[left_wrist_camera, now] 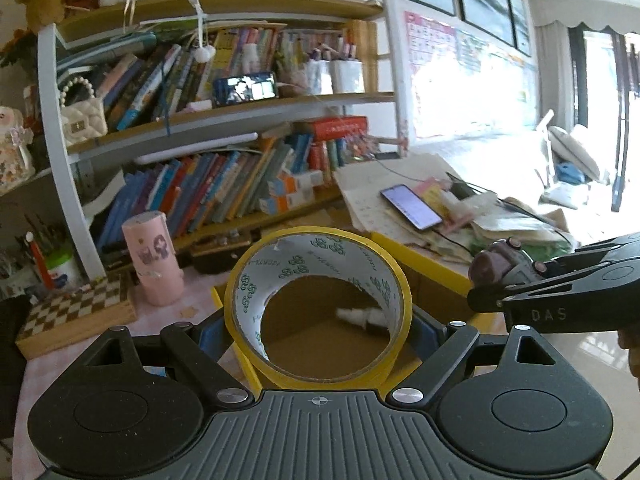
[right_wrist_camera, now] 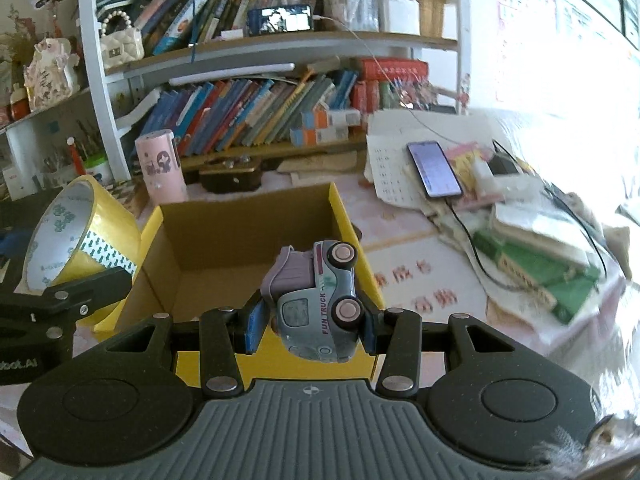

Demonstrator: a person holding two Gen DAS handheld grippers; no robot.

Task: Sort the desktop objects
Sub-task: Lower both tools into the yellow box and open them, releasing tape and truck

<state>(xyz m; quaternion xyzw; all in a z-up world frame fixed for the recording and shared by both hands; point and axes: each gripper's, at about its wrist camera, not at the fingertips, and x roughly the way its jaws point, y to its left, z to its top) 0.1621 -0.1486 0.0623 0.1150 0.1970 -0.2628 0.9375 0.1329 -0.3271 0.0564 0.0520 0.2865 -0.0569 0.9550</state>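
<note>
My left gripper [left_wrist_camera: 318,332] is shut on a yellow tape roll [left_wrist_camera: 320,264], whose sides press against the blue pads. The roll stands upright, its hole facing the camera. Through and below it lies an open yellow cardboard box [left_wrist_camera: 416,254] with a small white object [left_wrist_camera: 360,316] on its floor. In the right wrist view my right gripper [right_wrist_camera: 312,330] is shut on a grey-blue toy truck [right_wrist_camera: 320,304], tipped on its side over the box's [right_wrist_camera: 224,232] near right corner. The tape roll [right_wrist_camera: 76,236] hangs at the box's left edge. The right gripper [left_wrist_camera: 520,284] shows at the right.
A pink cylinder [right_wrist_camera: 160,168] and a dark small case [right_wrist_camera: 230,174] stand behind the box. A lit phone [right_wrist_camera: 434,170] lies on a pile of papers and books at the right. A chequered wooden box [left_wrist_camera: 76,312] sits at the left. Full bookshelves rise at the back.
</note>
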